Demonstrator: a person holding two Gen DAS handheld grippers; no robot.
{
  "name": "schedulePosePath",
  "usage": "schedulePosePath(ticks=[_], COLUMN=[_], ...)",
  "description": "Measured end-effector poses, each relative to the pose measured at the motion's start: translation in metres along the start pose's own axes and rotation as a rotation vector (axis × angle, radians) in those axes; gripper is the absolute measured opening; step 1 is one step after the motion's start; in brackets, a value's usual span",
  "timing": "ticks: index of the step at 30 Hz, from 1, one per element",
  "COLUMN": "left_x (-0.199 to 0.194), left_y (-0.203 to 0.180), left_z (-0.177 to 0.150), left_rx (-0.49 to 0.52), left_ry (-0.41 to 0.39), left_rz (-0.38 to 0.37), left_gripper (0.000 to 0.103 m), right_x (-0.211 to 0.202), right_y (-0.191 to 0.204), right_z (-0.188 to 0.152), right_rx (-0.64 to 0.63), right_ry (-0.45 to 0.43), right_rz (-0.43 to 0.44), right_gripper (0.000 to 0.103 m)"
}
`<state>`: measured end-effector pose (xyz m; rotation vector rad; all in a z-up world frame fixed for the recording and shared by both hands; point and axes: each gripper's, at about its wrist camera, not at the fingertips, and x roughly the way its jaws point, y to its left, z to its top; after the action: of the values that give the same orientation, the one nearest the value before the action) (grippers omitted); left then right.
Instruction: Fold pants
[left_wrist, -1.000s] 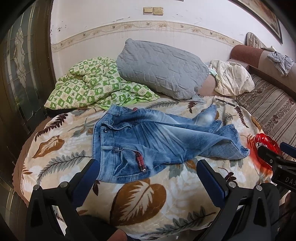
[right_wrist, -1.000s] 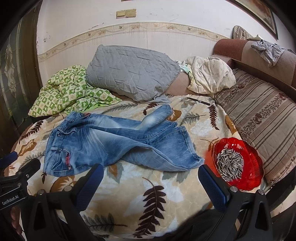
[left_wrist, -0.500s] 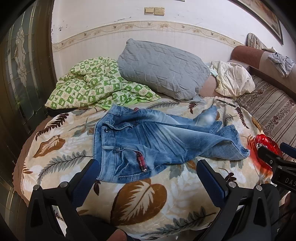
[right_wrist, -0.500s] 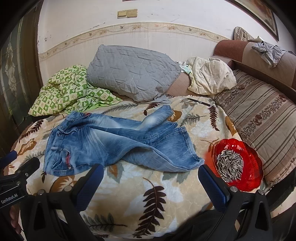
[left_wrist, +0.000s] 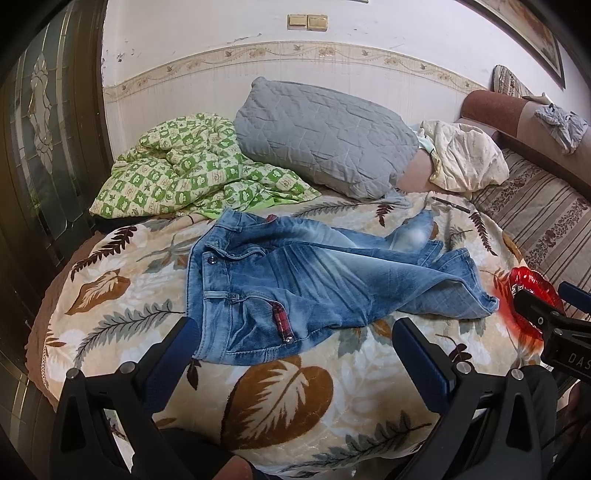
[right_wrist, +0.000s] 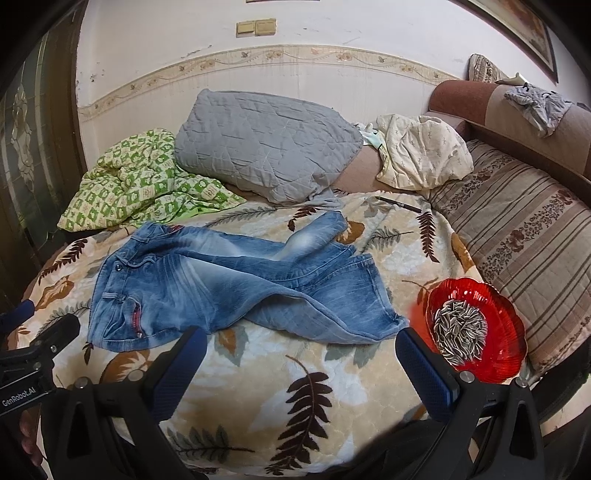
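Two grippers, left gripper (left_wrist: 295, 341) and right gripper (right_wrist: 301, 352), jaws spread wide, empty, above unfolded jeans (left_wrist: 314, 280).

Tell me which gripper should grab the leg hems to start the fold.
Right, probably. The right gripper hangs open just short of the jeans' leg hems, while the left gripper is open over the waistband. Mind the red bowl of seeds beside the hems.
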<state>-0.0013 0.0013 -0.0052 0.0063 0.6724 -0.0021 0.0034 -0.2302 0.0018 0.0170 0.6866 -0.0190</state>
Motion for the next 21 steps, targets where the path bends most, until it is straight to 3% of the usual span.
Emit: schedulePosePath(ticks=[21], left_x=[0.0066], left_y=[-0.0026], left_z=[-0.0012], left_rx=[-0.004], left_ry=[0.014], left_rz=[-0.005], left_gripper=[0.103], right_x=[0.0041], right_y=[-0.0008], right_z=[-0.0004], right_rx=[-0.001], right_ry=[0.011], right_rz=[0.004], right_gripper=[0.103])
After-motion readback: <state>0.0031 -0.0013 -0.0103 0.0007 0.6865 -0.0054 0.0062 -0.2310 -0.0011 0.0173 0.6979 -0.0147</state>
